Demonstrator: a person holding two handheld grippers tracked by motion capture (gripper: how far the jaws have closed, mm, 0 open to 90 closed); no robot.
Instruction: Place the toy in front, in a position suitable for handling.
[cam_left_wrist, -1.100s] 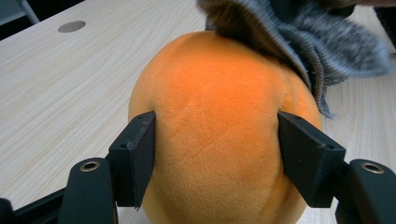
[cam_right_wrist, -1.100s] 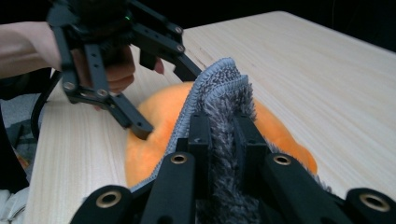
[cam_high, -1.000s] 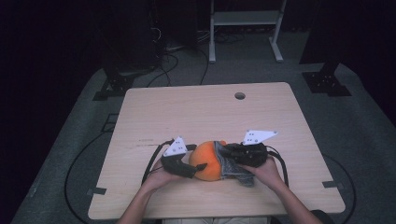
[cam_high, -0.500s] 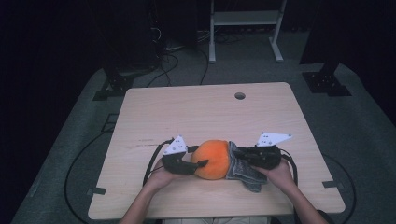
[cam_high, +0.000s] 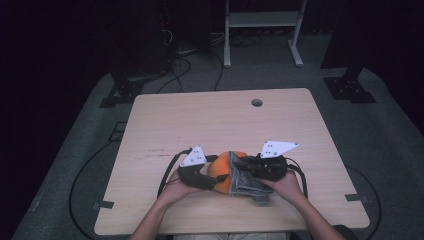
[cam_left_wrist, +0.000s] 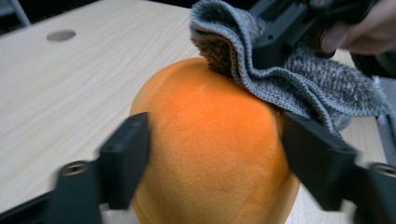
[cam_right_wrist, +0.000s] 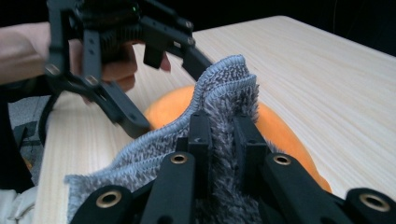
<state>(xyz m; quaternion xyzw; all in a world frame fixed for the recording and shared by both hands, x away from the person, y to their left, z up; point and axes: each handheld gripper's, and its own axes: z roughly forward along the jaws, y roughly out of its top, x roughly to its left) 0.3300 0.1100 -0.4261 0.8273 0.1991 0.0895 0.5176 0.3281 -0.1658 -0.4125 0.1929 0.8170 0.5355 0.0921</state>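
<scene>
High view, wooden table (cam_high: 210, 120), orange plush ball (cam_high: 222, 172) near its front edge between my grippers, left gripper view, my left gripper (cam_left_wrist: 215, 154) astride the ball, jaws just widening, pads touching its sides, right gripper view, my right gripper (cam_right_wrist: 223, 133) clenched on grey cloth (cam_right_wrist: 219, 93) draped over the ball.

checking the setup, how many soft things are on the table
2. An orange plush ball sits near the table's front edge, between the left gripper's fingers. A grey fuzzy cloth drapes over its right side, pinched by the right gripper. Nothing else soft shows.
</scene>
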